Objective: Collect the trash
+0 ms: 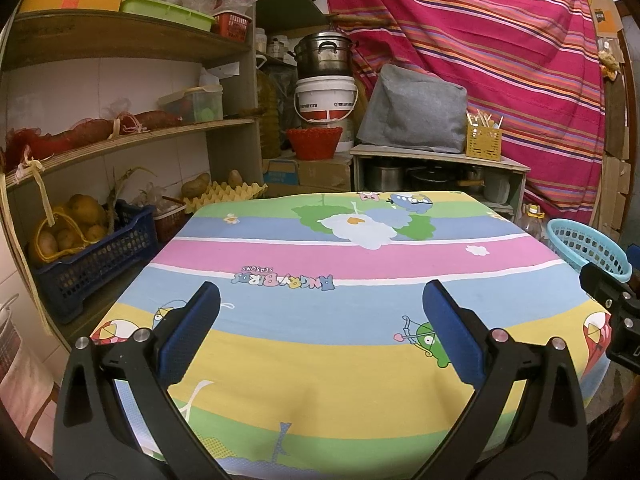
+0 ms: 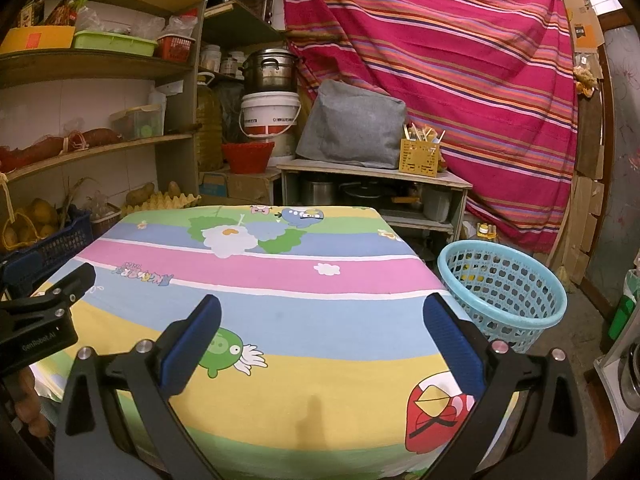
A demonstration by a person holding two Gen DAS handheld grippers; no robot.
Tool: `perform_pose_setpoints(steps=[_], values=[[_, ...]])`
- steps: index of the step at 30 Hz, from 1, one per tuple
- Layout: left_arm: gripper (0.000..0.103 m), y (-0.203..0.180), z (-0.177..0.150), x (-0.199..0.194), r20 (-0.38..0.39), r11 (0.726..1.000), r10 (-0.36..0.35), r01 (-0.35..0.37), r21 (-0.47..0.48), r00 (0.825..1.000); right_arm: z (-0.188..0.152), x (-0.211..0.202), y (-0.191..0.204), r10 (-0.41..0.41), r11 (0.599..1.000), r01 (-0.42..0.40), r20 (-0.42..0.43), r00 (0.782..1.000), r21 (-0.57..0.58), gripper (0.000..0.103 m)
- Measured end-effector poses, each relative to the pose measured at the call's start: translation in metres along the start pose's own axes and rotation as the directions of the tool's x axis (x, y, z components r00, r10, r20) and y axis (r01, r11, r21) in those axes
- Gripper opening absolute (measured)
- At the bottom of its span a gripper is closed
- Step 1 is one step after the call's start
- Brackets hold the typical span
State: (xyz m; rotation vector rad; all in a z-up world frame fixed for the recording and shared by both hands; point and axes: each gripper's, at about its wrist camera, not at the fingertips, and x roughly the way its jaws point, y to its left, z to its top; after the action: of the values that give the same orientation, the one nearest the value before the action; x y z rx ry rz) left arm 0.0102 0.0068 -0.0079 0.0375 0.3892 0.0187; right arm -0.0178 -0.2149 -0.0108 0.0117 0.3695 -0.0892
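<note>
My left gripper is open and empty above the near part of a table covered with a striped cartoon cloth. My right gripper is open and empty over the same cloth. A light blue plastic basket stands on the floor to the right of the table; it also shows in the left wrist view. Something small and yellow shows through its holes. I see no loose trash on the cloth. The right gripper's body shows at the right edge of the left wrist view, and the left gripper's body at the left edge of the right wrist view.
Wooden shelves on the left hold crates, potatoes and an egg tray. Behind the table stand a red basket, a white bucket with a pot on it, and a low cabinet. A striped curtain hangs behind.
</note>
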Motion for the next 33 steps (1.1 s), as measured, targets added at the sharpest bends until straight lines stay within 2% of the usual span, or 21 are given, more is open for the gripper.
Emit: perform_pose_setpoints(steps=[33], values=[[0.098, 0.0107, 0.0029, -0.0008, 0.004, 1.0, 0.005, -0.005, 0.009, 1.0, 0.0013, 0.0009, 0.0043, 0.003, 1.0, -0.003, -0.001, 1.0, 0.0, 0.099]])
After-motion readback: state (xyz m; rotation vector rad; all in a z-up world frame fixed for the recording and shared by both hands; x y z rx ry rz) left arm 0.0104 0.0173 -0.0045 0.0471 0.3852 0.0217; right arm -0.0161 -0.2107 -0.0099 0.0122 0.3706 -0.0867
